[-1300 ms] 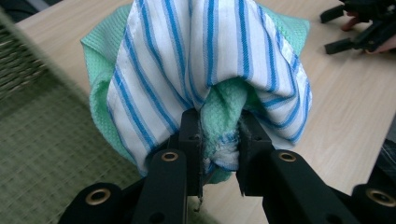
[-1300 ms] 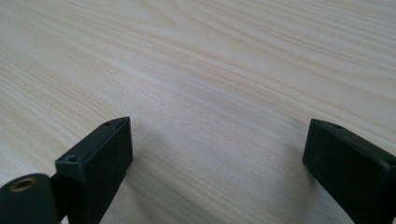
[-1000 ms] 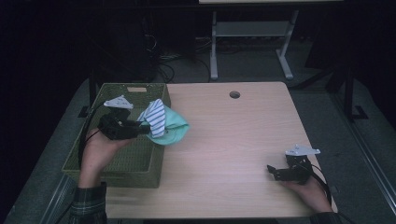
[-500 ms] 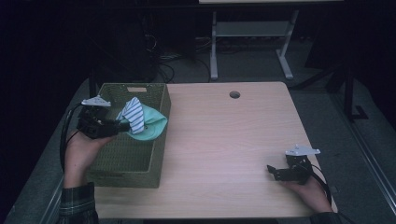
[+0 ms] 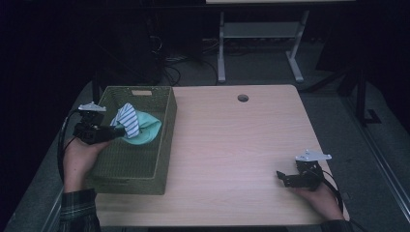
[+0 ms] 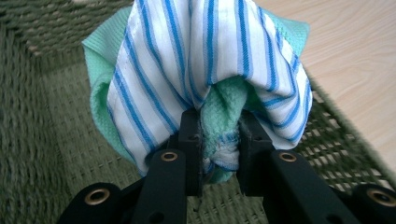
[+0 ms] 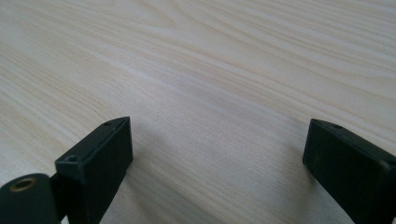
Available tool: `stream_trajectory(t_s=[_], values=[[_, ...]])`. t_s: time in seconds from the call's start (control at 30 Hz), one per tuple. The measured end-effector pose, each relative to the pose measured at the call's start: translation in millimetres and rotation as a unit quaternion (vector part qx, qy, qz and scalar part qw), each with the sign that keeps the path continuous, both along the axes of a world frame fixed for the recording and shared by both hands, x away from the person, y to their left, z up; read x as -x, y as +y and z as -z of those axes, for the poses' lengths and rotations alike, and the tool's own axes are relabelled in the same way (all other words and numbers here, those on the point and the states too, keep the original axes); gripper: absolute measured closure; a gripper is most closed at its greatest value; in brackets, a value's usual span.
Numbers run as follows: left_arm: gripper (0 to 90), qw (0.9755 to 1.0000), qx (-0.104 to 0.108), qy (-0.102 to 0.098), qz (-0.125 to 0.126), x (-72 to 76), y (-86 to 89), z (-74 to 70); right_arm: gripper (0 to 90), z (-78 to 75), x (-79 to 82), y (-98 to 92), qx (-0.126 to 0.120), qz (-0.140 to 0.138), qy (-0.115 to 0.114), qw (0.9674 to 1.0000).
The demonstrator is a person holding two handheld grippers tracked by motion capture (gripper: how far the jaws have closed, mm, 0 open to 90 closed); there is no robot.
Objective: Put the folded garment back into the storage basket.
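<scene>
Left tongs (image 5: 117, 132) are clamped on a bunched bundle of cloths, a white cloth with blue stripes (image 5: 127, 119) wrapped over a mint-green knitted cloth (image 5: 145, 131). The bundle hangs above the inside of the olive-green woven basket (image 5: 164, 145), which sits at the left side of the pale wooden worktop (image 5: 232, 145). Over on the near right, the right tongs (image 5: 282, 177) sit low over bare wood, jaws wide apart, gripping nothing.
</scene>
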State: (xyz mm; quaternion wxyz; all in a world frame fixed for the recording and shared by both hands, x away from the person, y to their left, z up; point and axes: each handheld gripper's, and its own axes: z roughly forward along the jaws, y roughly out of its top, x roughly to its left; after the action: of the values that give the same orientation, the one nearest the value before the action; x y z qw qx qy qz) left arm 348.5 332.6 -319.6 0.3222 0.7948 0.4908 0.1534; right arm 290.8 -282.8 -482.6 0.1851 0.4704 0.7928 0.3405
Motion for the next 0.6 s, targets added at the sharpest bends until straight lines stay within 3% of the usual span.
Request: stream_trajectory(t_s=[0.37,0.6], values=[[74.1,0.9989,-0.024,0.033,-0.024,-16.2,4.6,35.2,7.6,0.0,0.0,0.0,0.000,0.000,0.000,1.0000],[74.0,0.9981,-0.032,0.044,-0.028,-21.9,2.3,49.9,7.6,0.0,0.0,0.0,0.000,0.001,0.000,1.0000]])
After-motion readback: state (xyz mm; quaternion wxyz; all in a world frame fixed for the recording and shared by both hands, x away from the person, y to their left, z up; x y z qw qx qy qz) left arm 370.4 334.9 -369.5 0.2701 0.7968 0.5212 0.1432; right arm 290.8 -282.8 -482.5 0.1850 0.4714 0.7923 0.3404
